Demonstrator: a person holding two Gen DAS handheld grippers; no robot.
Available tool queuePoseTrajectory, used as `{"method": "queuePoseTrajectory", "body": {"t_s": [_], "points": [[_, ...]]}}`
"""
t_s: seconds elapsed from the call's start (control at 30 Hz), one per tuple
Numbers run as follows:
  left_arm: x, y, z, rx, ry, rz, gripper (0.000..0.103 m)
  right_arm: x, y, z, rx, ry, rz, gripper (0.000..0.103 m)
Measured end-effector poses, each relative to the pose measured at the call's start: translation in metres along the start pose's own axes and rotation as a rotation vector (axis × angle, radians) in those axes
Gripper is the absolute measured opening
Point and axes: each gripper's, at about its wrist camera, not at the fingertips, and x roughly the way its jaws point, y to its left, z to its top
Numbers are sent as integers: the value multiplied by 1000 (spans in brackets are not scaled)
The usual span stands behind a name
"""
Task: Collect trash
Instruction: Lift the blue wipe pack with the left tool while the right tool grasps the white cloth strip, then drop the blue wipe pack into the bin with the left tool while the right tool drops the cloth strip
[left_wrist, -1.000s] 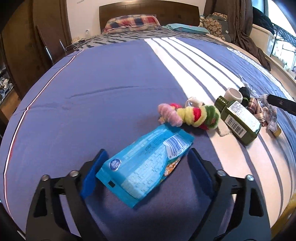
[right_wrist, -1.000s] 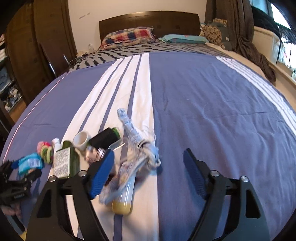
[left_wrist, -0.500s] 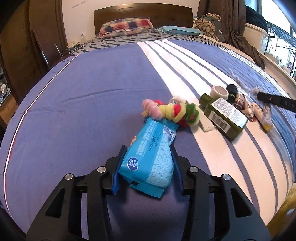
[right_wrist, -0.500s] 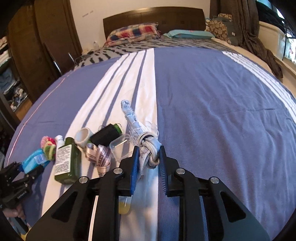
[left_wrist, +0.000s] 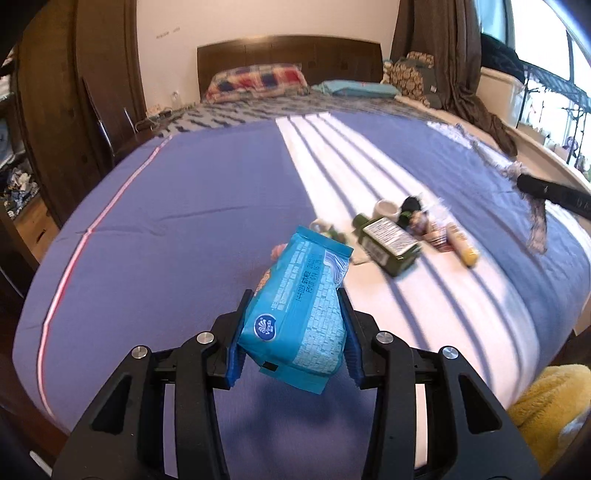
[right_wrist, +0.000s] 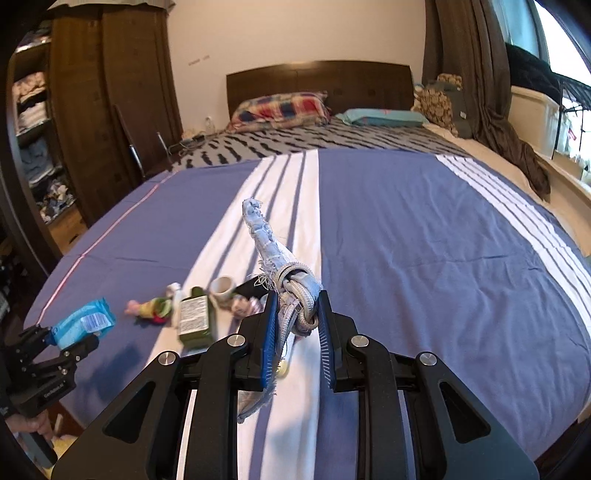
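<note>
My left gripper (left_wrist: 293, 325) is shut on a blue tissue packet (left_wrist: 299, 295) and holds it lifted above the blue striped bedspread (left_wrist: 184, 221); the packet also shows in the right wrist view (right_wrist: 83, 323). My right gripper (right_wrist: 295, 328) is shut on a knotted strip of frayed grey-blue cloth (right_wrist: 275, 254), raised off the bed, its end sticking up. It also shows in the left wrist view (left_wrist: 532, 206). A green bottle (left_wrist: 388, 242), a small white cup (left_wrist: 386, 208), a colourful fuzzy toy (right_wrist: 151, 308) and a yellow tube (left_wrist: 463, 247) lie on the white stripe.
Pillows (right_wrist: 280, 107) and a dark wooden headboard (right_wrist: 317, 79) are at the far end. A wardrobe (right_wrist: 96, 103) stands on the left. Curtains (right_wrist: 465, 55) and a window are on the right. A yellow plush thing (left_wrist: 550, 406) sits at the bed's near right edge.
Both grippers have lifted up and back from the bed with their loads: the left with the tissue packet, the right with the cloth strip. The other items stayed on the bed.
</note>
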Motion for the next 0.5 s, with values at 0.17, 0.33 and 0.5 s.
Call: {"method": "queuePoseTrajectory", "body": {"t_s": [0.17, 0.33, 0.5], "points": [[-52, -15, -6, -2, -73, -9, 41, -44, 13, -15, -34, -49, 18, 22], [-95, -30, -17, 3, -125, -50, 41, -86, 23, -35, -57, -88, 42, 22], [-127, -53, -37, 38, -160, -77, 41, -112, 27, -61, -58, -97, 55, 22]]}}
